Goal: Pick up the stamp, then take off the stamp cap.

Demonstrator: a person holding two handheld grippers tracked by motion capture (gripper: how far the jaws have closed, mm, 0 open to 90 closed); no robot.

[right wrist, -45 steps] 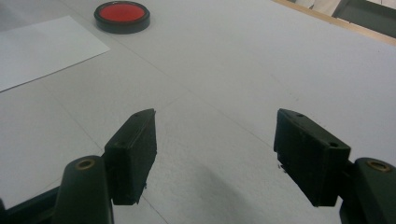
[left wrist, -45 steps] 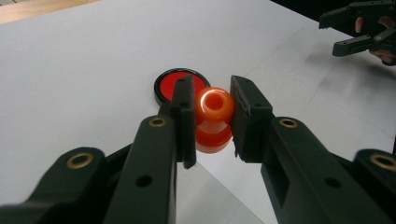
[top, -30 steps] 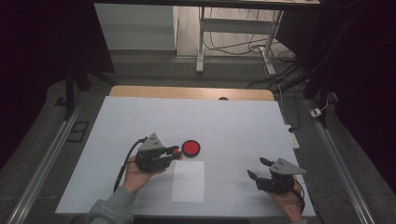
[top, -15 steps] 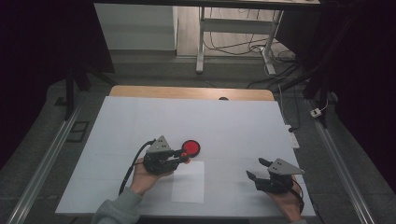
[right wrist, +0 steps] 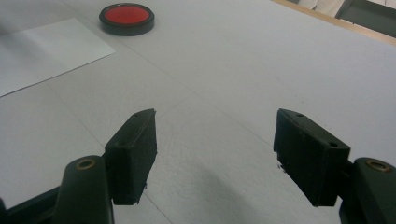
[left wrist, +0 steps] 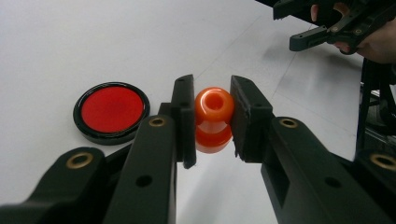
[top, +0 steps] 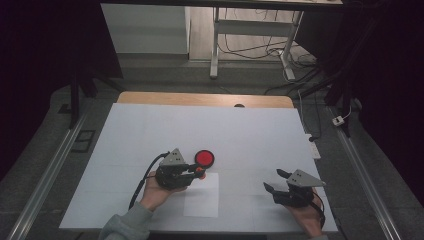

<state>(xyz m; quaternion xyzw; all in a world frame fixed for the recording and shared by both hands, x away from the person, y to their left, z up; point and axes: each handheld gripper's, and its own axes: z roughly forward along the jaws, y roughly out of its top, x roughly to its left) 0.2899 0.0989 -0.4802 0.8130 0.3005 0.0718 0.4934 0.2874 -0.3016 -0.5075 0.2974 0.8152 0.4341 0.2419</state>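
My left gripper [top: 196, 172] is shut on a small orange rounded piece [left wrist: 213, 119] with a hole in its top, pinched between both pads. That orange piece [top: 199, 172] is held just above the table, a little in front of a round red disc with a black rim [top: 204, 158], which lies flat. In the left gripper view the red disc [left wrist: 111, 111] sits to the left of the jaws. My right gripper [top: 274, 181] rests at the table's front right, open, with nothing between its fingers [right wrist: 132, 154]. The red disc [right wrist: 126, 17] lies far off at its upper left.
A white paper sheet [top: 202, 194] lies flat near the front edge, right of my left hand. The white table cover [top: 210, 130] ends at a wooden strip [top: 200, 99] at the back. Metal rails [top: 50, 170] run along both sides.
My left gripper has moved right and slightly toward the front edge, carrying the orange piece to the paper's upper corner. The right gripper has barely shifted.
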